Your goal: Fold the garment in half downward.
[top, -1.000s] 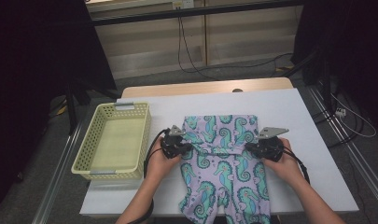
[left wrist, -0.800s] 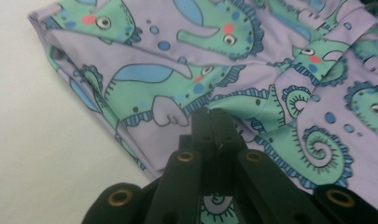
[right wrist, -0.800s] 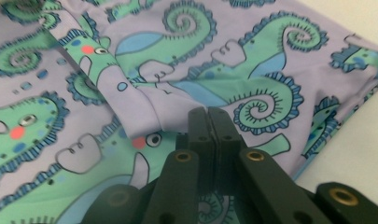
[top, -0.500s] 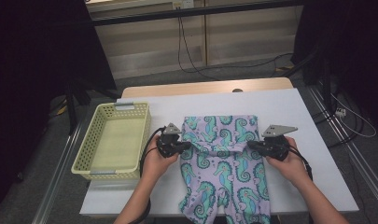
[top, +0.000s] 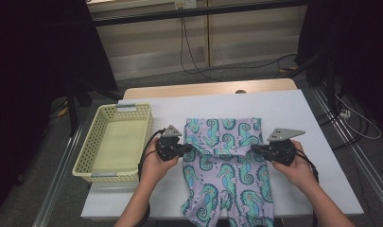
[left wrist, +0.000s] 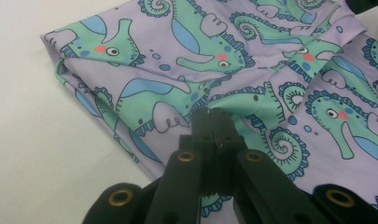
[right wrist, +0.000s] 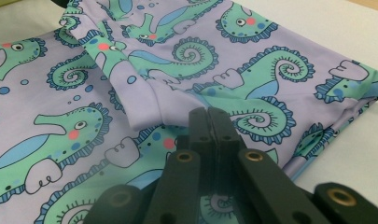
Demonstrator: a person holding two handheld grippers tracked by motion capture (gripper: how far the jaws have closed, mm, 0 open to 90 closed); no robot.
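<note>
Cloth (top: 227,161) w/ seahorse print lies mid-table on the white table (top: 293,109), far part folded back toward the person, near end hanging over the table's front edge. Left gripper (top: 188,148) sits at the cloth's left edge by the fold; in the left gripper view its jaws are pressed together, tips on the fabric, but can't tell if any cloth is pinched. Right gripper (top: 254,148) at the right edge, jaws likewise together over the cloth, grip unclear. Yellow basket (top: 95,142) stands left of the cloth, just beside the left hand (top: 156,163).
</note>
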